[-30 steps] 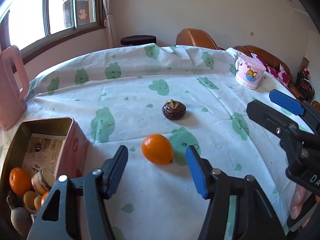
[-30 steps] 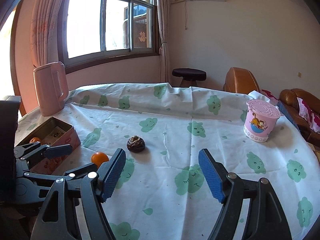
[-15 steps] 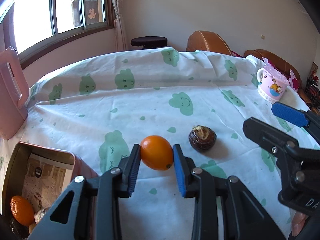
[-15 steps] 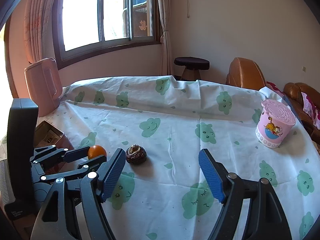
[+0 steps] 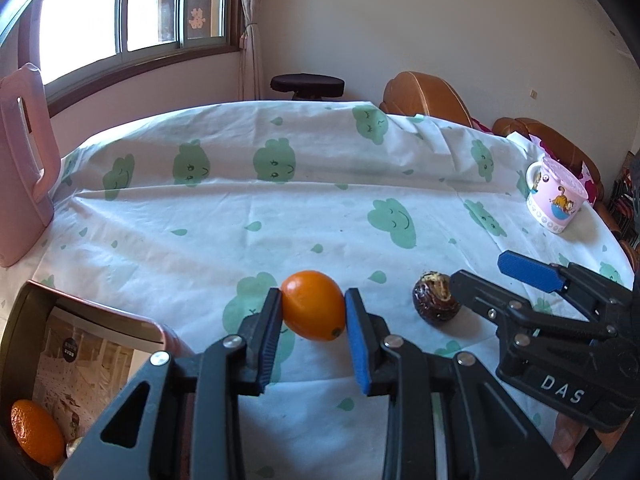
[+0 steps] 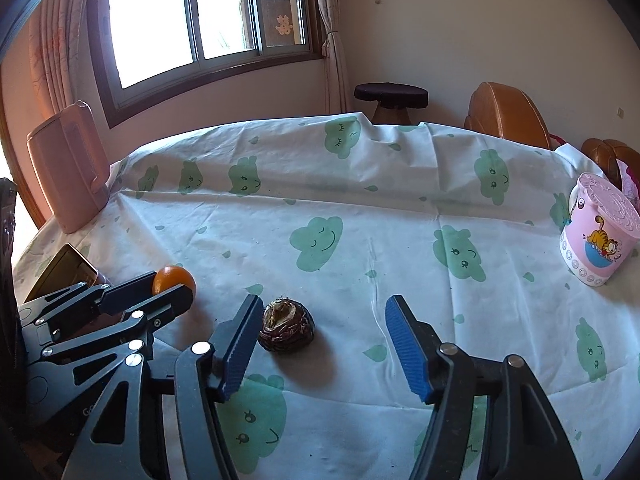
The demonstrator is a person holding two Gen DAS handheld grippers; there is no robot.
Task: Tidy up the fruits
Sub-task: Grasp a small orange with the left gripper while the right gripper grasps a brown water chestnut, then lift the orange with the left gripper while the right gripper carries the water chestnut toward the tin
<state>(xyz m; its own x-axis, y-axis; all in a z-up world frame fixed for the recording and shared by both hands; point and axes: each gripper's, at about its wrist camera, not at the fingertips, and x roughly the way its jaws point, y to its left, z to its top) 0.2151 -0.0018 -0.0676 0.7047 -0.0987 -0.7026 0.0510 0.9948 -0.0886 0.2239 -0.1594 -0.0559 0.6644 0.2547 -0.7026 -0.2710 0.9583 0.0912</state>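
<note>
Orange fruit [image 5: 313,305] between left tongs [image 5: 311,338]

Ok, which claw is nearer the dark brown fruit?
Right. The right claw is open around the dark brown fruit; the left claw is beside it, shut on the orange fruit.

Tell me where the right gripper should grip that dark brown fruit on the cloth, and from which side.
Grip the dark brown fruit across its widest middle, coming in low from the near side. It sits squat, its pale cracked top facing up, so the rounded flanks give the best purchase. The right gripper is open, its left pad already beside the fruit; shifting left would centre it. The left gripper holds the orange nearby, so stay clear.
</note>
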